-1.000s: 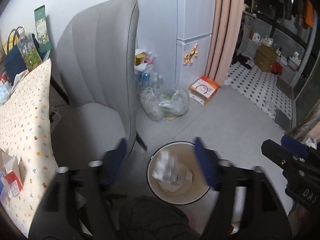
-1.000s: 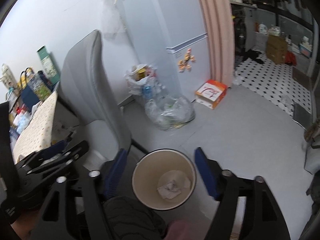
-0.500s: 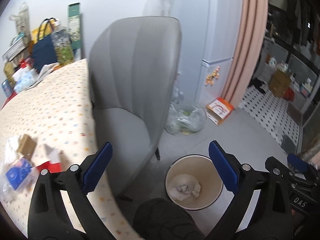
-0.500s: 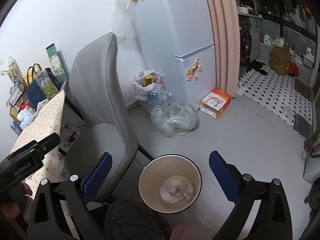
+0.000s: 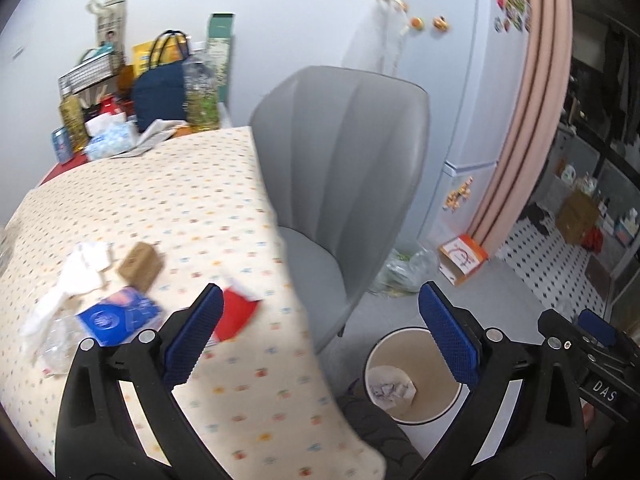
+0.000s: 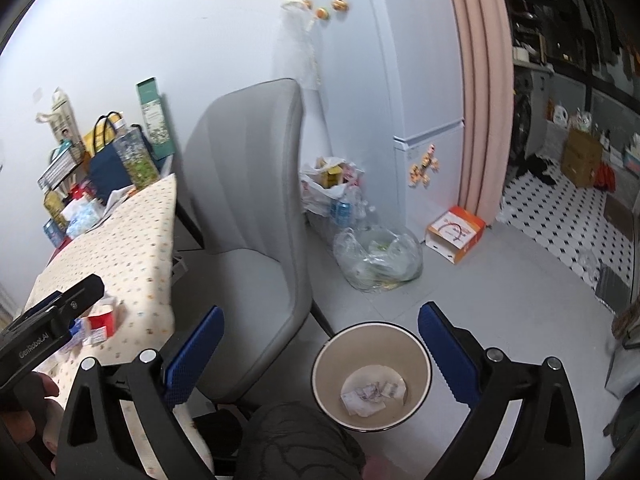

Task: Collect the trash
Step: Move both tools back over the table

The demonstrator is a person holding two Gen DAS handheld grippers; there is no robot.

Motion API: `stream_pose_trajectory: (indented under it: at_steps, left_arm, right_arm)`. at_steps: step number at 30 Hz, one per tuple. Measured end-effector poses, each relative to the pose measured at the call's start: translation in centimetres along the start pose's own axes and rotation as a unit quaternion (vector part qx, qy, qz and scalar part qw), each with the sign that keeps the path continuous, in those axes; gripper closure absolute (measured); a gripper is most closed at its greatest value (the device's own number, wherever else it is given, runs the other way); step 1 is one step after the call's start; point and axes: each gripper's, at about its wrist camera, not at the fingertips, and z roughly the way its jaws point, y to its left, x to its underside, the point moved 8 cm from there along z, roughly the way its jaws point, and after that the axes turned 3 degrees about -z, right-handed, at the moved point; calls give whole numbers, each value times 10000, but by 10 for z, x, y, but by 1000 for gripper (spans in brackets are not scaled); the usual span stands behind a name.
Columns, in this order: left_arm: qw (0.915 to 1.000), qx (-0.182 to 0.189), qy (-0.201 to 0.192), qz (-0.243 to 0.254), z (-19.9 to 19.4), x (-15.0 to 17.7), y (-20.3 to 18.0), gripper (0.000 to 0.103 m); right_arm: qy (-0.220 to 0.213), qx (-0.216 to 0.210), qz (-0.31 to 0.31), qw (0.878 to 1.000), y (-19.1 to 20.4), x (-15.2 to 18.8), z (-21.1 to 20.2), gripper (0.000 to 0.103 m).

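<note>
A round beige trash bin (image 5: 412, 376) (image 6: 372, 376) stands on the floor by the chair, with crumpled paper (image 6: 372, 392) at its bottom. On the dotted tablecloth (image 5: 160, 208) lie white tissue (image 5: 76, 276), a small brown box (image 5: 140, 266), a blue packet (image 5: 120, 314), a red wrapper (image 5: 236, 316) and clear plastic (image 5: 52, 344). My left gripper (image 5: 320, 336) is open and empty above the table's edge. My right gripper (image 6: 320, 354) is open and empty above the bin and chair seat.
A grey chair (image 5: 340, 184) (image 6: 248, 208) stands between table and bin. Bags and bottles (image 5: 160, 88) crowd the table's far end. Clear trash bags (image 6: 376, 256), an orange box (image 6: 456, 234), a fridge (image 6: 400, 80) and a pink curtain (image 6: 484, 92) stand behind.
Both grippers opened wide and rose. The left one swung left from over the bin to the table edge, bringing the table's litter into view.
</note>
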Motion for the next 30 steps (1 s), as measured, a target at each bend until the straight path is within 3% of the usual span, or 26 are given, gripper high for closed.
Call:
stream_pose_trajectory:
  at_steps: [13,30]
  left_arm:
    - [9944,-526,-391,-826,-56,10,118,6]
    - [9791,-1066,-573,-1631,-96,32,227,6]
  right_arm:
    - [-141,-438,-696,9965,104,3,-30,8]
    - [-169,-921,-1366,9862,202,17,-49,8]
